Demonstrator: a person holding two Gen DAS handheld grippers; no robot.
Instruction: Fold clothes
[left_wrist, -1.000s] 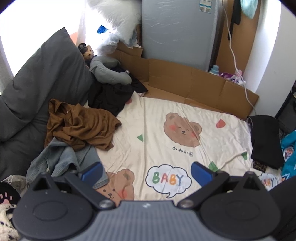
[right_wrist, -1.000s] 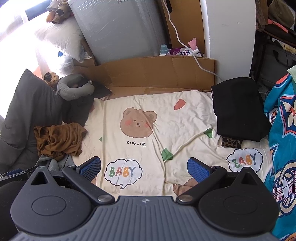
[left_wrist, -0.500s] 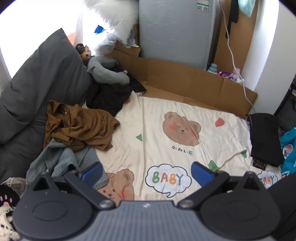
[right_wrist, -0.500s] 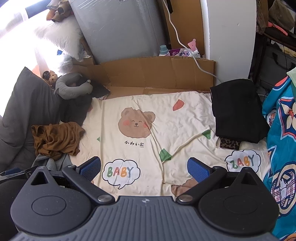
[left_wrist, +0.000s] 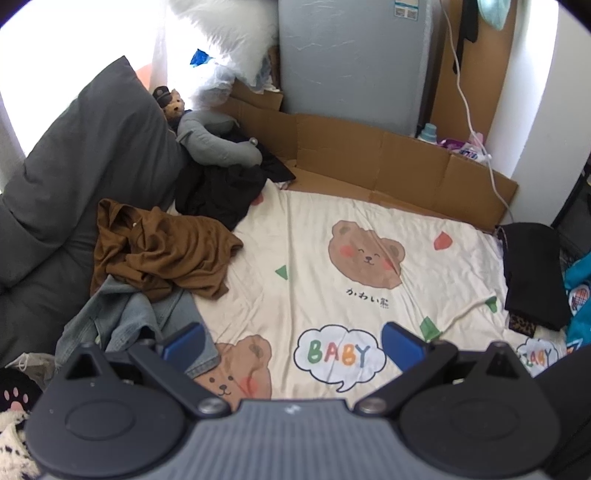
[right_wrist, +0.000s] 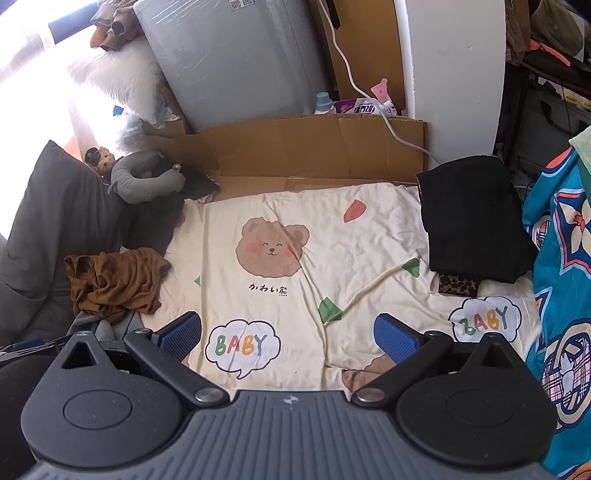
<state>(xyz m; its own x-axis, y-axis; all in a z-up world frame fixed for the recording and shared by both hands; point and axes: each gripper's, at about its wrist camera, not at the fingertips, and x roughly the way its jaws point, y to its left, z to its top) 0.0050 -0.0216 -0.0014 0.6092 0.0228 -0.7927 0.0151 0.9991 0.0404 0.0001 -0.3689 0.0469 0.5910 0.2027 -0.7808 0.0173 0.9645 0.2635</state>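
A crumpled brown shirt lies at the left of the cream bear-print sheet. Blue jeans are bunched under its near edge. A loose black garment sits behind the brown shirt. At the right edge rests a folded black garment on a leopard-print piece. My left gripper hovers open over the sheet's near side, beside the jeans. Over the front of the sheet my right gripper is open too, holding nothing.
A dark grey pillow fills the left side. A grey neck pillow and a small teddy sit at the back left. Cardboard, a grey appliance and a white cable line the back. Blue patterned fabric hangs right.
Both grippers have drifted slightly, so the scene slid a little in each view. No garment moved and the jaws stayed wide apart.
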